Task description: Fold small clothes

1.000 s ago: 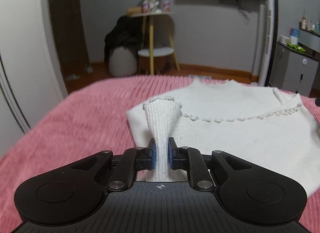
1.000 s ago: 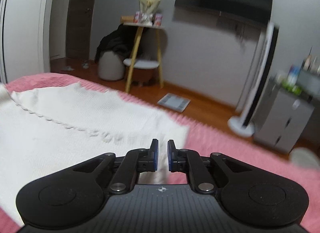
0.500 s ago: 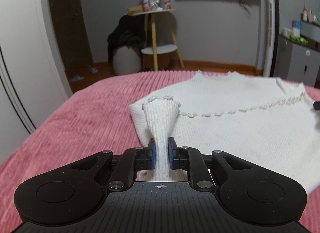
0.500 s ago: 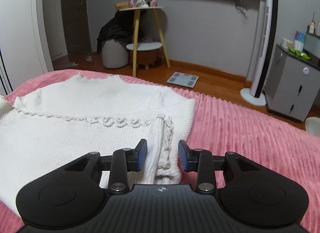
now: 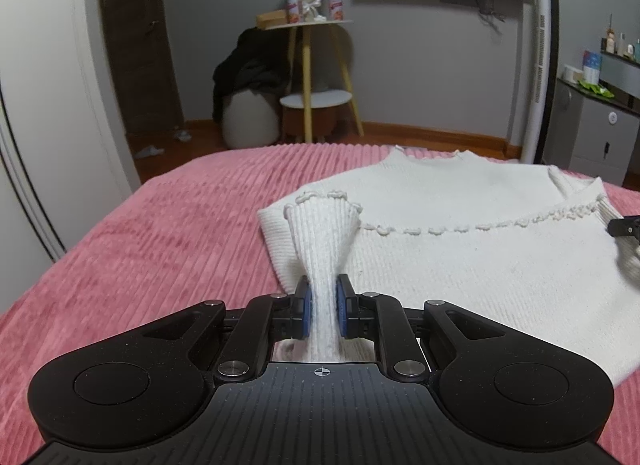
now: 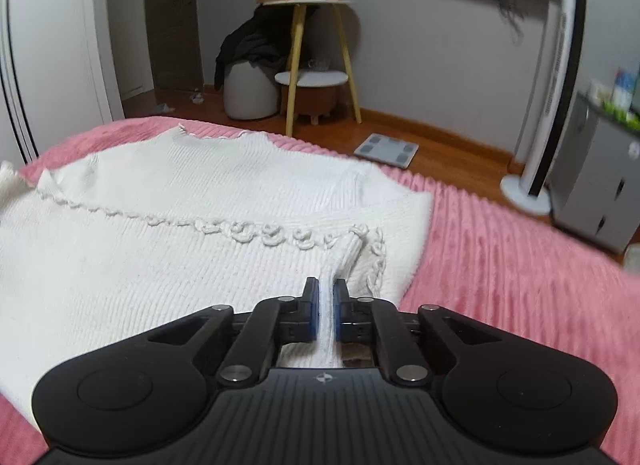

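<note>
A white knitted sweater [image 5: 460, 249] lies flat on a pink ribbed bedspread [image 5: 160, 233], with a looped trim line across it. My left gripper [image 5: 324, 305] is shut on the sweater's left ribbed edge, which rises as a pinched fold between the blue pads. In the right wrist view the same sweater [image 6: 180, 225] fills the left and middle. My right gripper [image 6: 326, 307] is shut on a fold of the sweater's right edge near the looped trim. The right gripper's tip [image 5: 624, 225] shows at the far right of the left wrist view.
The bedspread's far edge [image 6: 500, 225] drops to a wooden floor with a bathroom scale [image 6: 386, 149]. Beyond stand a yellow-legged side table [image 5: 316, 65], a white pouf with dark clothes [image 5: 248, 105], a tower fan [image 6: 548, 105] and a grey cabinet [image 6: 600, 185].
My right gripper opened, came over the sweater's right edge and has now shut on a fold of it. My left gripper has kept its hold on the left edge.
</note>
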A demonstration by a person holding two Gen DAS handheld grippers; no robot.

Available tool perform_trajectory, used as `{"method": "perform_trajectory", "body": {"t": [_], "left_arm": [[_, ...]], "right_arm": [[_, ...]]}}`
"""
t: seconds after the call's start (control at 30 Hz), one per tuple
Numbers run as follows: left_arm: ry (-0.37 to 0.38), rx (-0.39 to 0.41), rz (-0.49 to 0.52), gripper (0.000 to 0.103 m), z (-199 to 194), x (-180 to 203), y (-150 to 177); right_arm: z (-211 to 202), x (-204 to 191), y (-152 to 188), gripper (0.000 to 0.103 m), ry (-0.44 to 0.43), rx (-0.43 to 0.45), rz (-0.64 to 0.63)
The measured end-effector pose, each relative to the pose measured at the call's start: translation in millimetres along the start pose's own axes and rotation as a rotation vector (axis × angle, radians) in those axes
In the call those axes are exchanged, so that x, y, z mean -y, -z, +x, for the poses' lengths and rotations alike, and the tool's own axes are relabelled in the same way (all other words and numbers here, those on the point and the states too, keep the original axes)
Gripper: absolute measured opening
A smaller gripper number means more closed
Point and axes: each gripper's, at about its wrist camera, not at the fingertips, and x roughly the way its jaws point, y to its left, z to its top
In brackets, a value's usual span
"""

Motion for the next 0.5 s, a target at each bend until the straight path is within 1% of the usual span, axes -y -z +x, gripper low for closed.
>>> {"method": "perform_trajectory", "body": {"t": [0.07, 0.17, 0.3, 0.37, 0.5], "left_arm": [[0.001, 0.019, 0.001, 0.015, -4.2, -1.8, -4.7], [-0.001, 0.063, -0.005, 0.014, -10.8, -5.9, -18.0], [-0.036, 0.117, -0.032, 0.015, -3.9, -11.9, -40.8], [-0.05, 0.126, -0.039, 0.015, 9.0, -11.6, -51.5], [-0.109, 0.143, 0.031, 0.015, 39.5, 0.9, -66.0]], "right_arm": [[-9.0, -4.6, -3.1, 0.006, 0.015, 0.043, -0.028], [-22.8, -12.3, -15.2, 0.005, 0.062, 0.132, -0.092], [-26.3, -25.9, -34.9, 0.005, 0.16, 0.232, -0.195], [-18.3, -31.2, -46.5, 0.005, 0.198, 0.251, -0.224], [8.3, -35.9, -69.6, 0.005, 0.243, 0.262, -0.229]]}}
